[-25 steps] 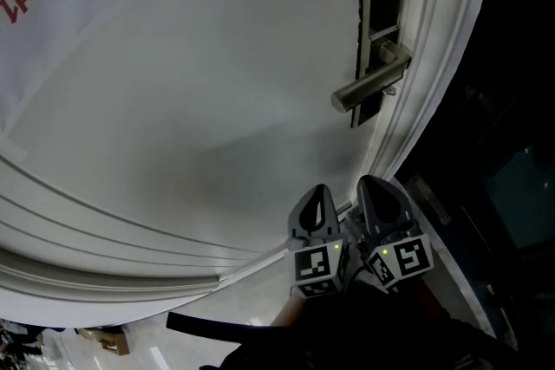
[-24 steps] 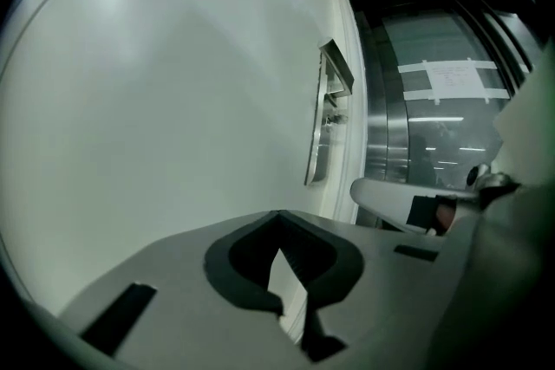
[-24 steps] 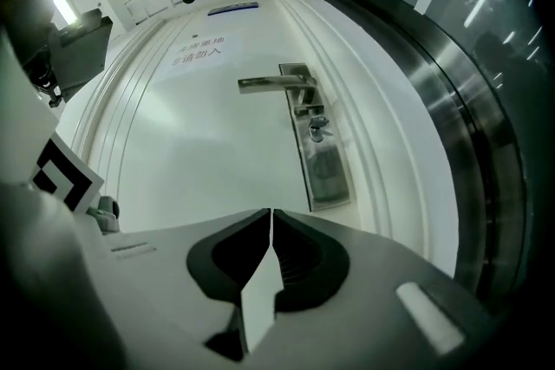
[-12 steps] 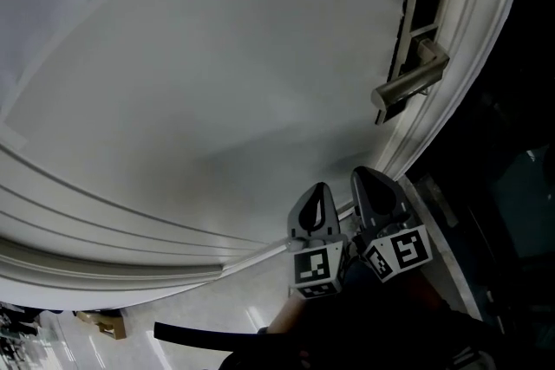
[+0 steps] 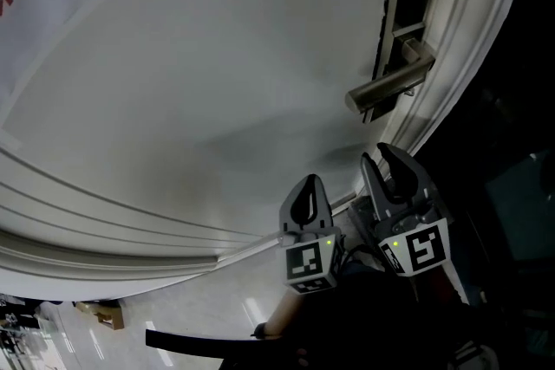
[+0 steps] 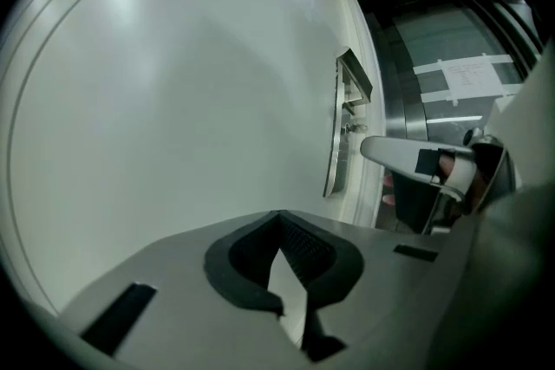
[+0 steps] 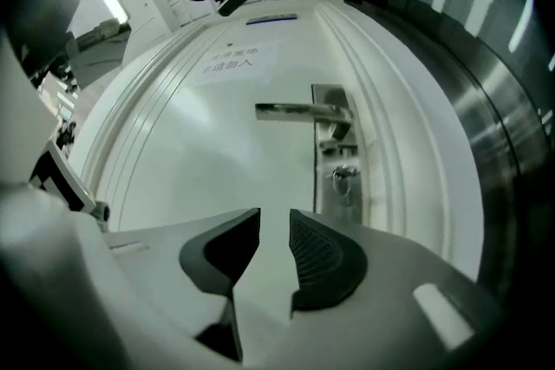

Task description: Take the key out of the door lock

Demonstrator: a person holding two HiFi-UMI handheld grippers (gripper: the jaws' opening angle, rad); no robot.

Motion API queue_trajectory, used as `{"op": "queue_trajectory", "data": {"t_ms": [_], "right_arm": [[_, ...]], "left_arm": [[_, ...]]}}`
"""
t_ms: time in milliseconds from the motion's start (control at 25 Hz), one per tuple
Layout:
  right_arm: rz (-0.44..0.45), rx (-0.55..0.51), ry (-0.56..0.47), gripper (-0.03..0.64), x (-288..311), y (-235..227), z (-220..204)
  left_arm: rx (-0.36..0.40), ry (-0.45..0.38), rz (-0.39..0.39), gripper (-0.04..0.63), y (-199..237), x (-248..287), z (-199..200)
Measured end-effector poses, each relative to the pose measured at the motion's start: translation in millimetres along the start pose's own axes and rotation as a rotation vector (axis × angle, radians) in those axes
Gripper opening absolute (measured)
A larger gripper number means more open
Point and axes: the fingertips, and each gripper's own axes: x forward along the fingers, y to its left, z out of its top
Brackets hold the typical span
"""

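**Right gripper open and empty, key not yet reached**

The grey right gripper with black ribbed pads [image 7: 275, 217] had its jaws parted by a moderate gap. They had just been opening, and nothing stood between them. In the head view it [image 5: 392, 173] sat at the lower right of the frame, below the lock and apart from it. The matching grey left gripper [image 6: 279, 225] had its pad tips together on nothing, and it lay just beside the right one at lower centre of the head view [image 5: 308, 199].

The small silver metal key [image 7: 344, 178] was seated in the lock. It showed right of centre in the right gripper view, above and slightly right of the jaw gap and well clear of the pads. It sat in the lower part of the tall brushed-steel lock plate [image 7: 335, 153]. The silver lever handle [image 7: 299, 110] projected leftward from the plate directly above the key. Both were mounted near the right edge of the white panelled door [image 7: 208, 160].

Assessed risks:
- The jaw gap was not lined up with the key, so a straight advance could strike the plate.
- The lever sat close above the key and could foul a jaw.
- The key head was small, and a shallow or skewed grip could slip off.
- Pulling at an angle could bind the key in the cylinder.
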Motion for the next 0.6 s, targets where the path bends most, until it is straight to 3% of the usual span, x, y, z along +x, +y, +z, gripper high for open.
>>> {"op": "queue_trajectory", "data": {"t_ms": [200,600], "right_arm": [[-0.093,-0.349,0.083,0.098,-3,-49,13],[-0.076,-0.761,0.057,0.112,33,-79,37]], "left_arm": [[0.0,-0.006,-0.02,0.0,-13,6,0],[-0.01,-0.046,-0.025,0.0,-19,13,10]]}}
